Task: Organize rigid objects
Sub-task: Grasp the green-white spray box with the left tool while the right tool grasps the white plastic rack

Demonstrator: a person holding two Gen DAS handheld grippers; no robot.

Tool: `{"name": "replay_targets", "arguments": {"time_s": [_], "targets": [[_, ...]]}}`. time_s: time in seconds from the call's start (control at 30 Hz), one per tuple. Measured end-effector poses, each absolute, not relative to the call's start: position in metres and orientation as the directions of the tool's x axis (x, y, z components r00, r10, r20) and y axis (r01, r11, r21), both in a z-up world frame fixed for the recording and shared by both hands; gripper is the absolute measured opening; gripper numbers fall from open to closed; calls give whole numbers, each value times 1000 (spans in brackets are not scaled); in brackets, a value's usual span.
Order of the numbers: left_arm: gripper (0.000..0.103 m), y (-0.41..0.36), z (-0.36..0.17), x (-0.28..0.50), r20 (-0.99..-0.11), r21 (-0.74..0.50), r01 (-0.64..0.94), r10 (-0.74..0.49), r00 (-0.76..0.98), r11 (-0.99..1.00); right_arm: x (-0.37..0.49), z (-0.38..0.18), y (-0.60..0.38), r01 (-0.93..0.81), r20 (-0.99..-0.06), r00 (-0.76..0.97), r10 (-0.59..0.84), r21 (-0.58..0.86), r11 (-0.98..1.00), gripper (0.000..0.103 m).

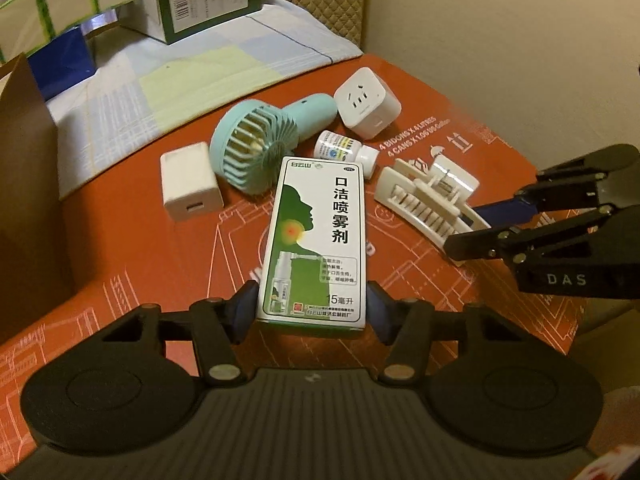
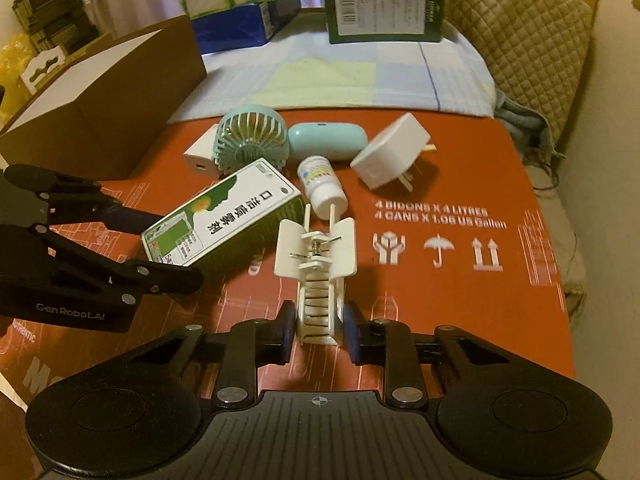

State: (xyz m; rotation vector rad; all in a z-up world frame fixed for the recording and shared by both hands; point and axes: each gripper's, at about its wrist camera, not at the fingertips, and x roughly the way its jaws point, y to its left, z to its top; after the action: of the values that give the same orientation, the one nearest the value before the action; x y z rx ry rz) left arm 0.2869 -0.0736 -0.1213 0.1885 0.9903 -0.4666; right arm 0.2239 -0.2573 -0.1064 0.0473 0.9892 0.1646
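**Left wrist view: both claws on something, everything piled on an orange carton**

Biggest thing is the flattened orange cardboard sheet [image 1: 420,92] with white shipping print; all the small stuff lies on it. A brown cardboard box [image 2: 104,120] stands at its left edge, and green boxes [image 2: 384,8] sit further back on a checked cloth [image 1: 160,76].

Then the green-and-white throat spray box [image 1: 316,236], lying flat. The left gripper [image 1: 312,308] has its near end between the blue pads, which look pressed against both sides, so it's pinching that box.

Mint handheld fan [image 1: 256,144] lies just behind the box, head touching its far corner. White cube socket adapter [image 1: 368,102] sits beside the fan's handle, prongs sticking out toward the right in the right wrist view. White USB charger [image 1: 190,182] is left of the fan.

White hair claw clip [image 2: 318,280] lies right of the spray box. The right gripper [image 2: 318,328] is squeezed onto its toothed end.

Smallest: a white pill bottle [image 1: 344,150] on its side between fan, adapter and clip.
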Motion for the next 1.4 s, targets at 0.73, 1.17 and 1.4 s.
{"name": "replay_targets", "arguments": {"time_s": [0.73,1.17,1.4], "targets": [[56,-93,-125,309,-869,-3,451,-225,440,893,228,-99,-247,-71,-836,541,96,69,995,55],[52,-77,-130,310,-877,17,385,-172,449,923,238,-103,-241,-96,-834,540,112,72,993,38],[52,-62,-128,304,-878,10,343,-156,453,939,237,-102,-238,-106,-828,545,132,89,990,38]]}}
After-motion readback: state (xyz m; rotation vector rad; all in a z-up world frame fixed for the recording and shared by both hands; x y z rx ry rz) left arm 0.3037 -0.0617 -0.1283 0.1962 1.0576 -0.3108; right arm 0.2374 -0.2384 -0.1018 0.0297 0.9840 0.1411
